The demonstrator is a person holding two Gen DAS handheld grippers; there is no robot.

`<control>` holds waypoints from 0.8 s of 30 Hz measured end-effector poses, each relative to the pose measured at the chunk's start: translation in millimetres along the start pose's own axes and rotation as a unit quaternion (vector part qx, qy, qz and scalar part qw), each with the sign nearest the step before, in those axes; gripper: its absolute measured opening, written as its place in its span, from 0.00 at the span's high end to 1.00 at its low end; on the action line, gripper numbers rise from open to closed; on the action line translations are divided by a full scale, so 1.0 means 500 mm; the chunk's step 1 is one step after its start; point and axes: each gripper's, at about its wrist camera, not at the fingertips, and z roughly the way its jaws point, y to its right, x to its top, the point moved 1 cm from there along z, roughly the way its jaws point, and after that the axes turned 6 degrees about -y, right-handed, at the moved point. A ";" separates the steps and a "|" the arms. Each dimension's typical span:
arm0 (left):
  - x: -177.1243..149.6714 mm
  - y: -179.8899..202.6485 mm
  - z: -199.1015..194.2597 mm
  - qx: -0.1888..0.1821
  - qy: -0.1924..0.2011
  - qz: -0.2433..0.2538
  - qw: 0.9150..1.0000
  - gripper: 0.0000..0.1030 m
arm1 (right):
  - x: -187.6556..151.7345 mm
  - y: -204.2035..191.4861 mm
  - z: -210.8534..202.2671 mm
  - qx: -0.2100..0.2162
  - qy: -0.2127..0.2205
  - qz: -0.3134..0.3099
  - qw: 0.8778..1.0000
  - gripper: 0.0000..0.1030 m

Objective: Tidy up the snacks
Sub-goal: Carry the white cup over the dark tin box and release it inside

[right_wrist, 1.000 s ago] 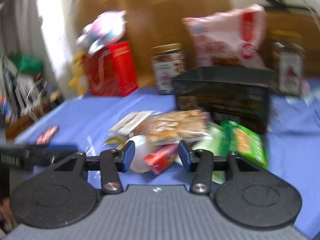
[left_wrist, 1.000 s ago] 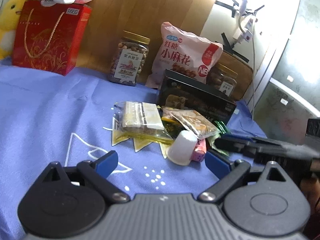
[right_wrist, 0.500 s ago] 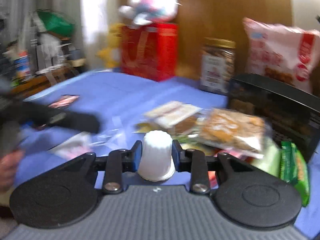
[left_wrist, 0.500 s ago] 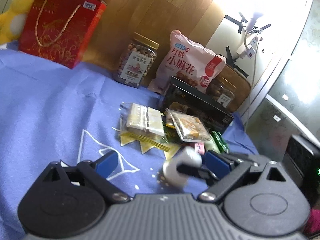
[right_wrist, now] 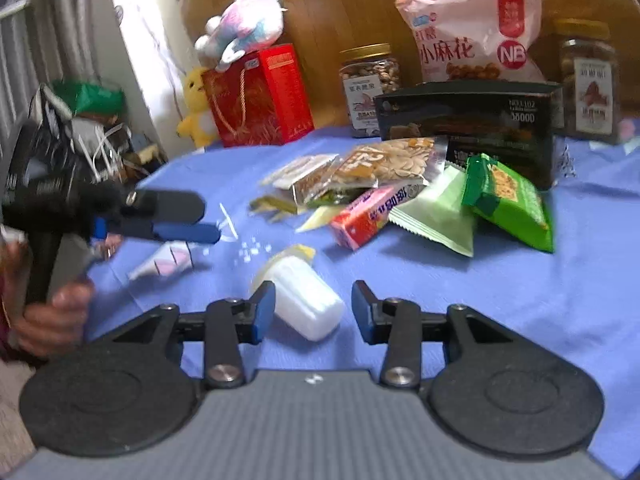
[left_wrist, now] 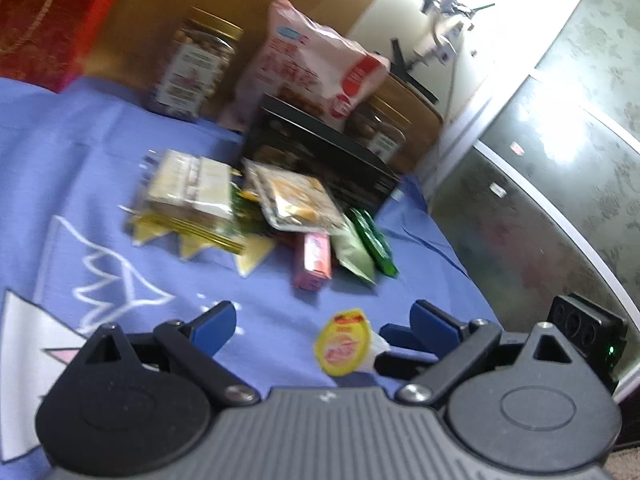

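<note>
One white cup (right_wrist: pixel 298 298) lies loosely between the right gripper (right_wrist: pixel 314 310)'s just-opened jaws; left gripper (left_wrist: pixel 324 322) seemingly open, empty.

Bare cloth (right_wrist: pixel 540 300) nearside — snack pile (right_wrist: pixel 400 196) blocks beyond.

Blue cloth (right_wrist: pixel 540 300) with white print, covering the table. Pink-and-white plush toy (right_wrist: pixel 244 28) atop red gift box (right_wrist: pixel 260 96); yellow plush toy (right_wrist: pixel 196 104) beside it. Wooden panel (right_wrist: pixel 340 4) behind.
</note>
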 end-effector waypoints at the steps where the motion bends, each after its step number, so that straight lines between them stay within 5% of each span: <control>1: -0.001 0.007 0.006 -0.004 -0.005 0.003 1.000 0.06 | -0.003 -0.007 0.000 -0.004 -0.004 -0.017 1.000 0.52; 6: -0.010 0.053 0.034 -0.015 -0.033 0.036 0.999 0.17 | -0.016 -0.021 0.028 -0.012 -0.026 -0.078 0.997 0.45; 9: -0.019 0.067 0.064 -0.006 -0.065 0.049 0.997 0.41 | -0.021 -0.022 0.033 -0.017 -0.022 -0.090 0.996 0.45; 12: -0.023 0.067 0.086 0.008 -0.086 0.048 0.995 0.57 | -0.017 -0.014 0.033 -0.020 -0.019 -0.087 0.996 0.61; 18: 0.035 0.094 0.080 -0.001 -0.058 0.069 0.996 0.59 | 0.019 0.003 0.004 -0.031 0.038 -0.078 0.996 0.62; 24: 0.178 0.142 0.135 0.014 -0.015 0.110 0.994 0.56 | 0.130 0.056 -0.002 -0.085 0.109 -0.083 0.987 0.62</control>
